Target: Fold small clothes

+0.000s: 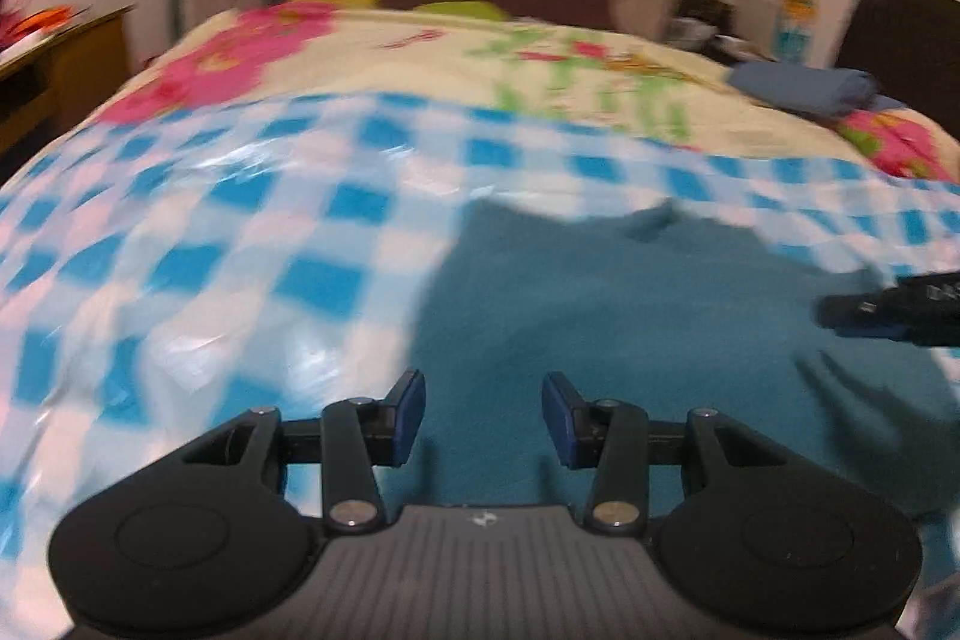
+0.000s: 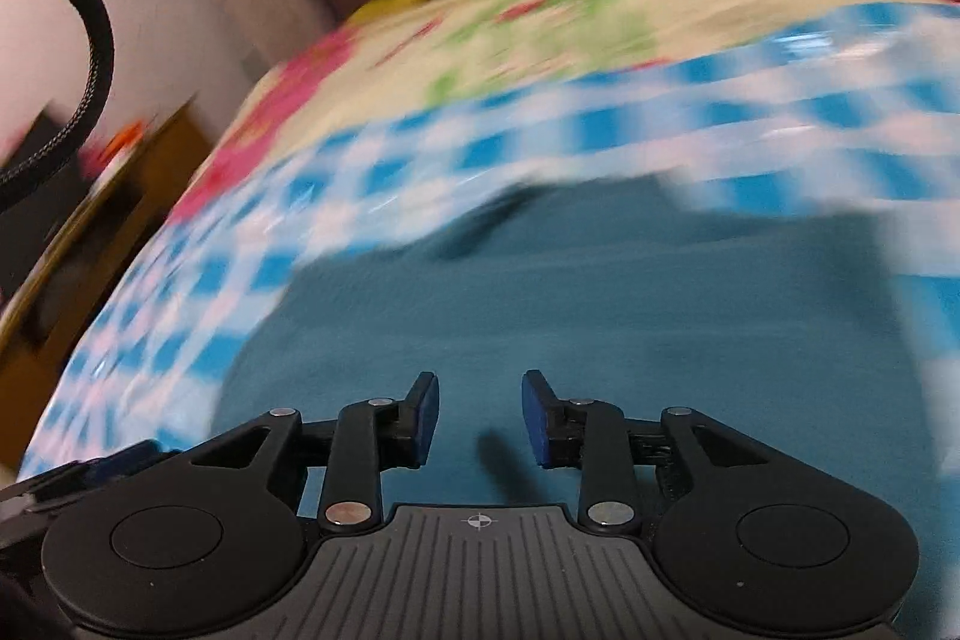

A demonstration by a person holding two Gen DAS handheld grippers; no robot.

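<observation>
Teal garment [image 1: 630, 328] lies flat on checkered sheet [image 1: 210, 250] on the bed — unfinished. Left hand-held gripper [image 1: 483, 418] and right hand-held gripper [image 2: 480, 418]: jaws apart, empty — folded blue piece [image 1: 804, 85] near bed's far right edge.

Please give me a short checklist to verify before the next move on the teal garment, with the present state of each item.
1. Left gripper empty: ok, its fingers stand apart with nothing between them.
2. Right gripper empty: ok, fingers apart, only cloth below them.
3. Teal garment lies on the blue checkered sheet: ok.
4. Garment flat and edges clear to see: cannot tell, both views are blurred.
5. Grippers apart from each other: ok, the right one shows only at the right edge of the left wrist view.
6. Folded blue cloth out of the way: ok, it lies far back on the floral bedspread.
</observation>
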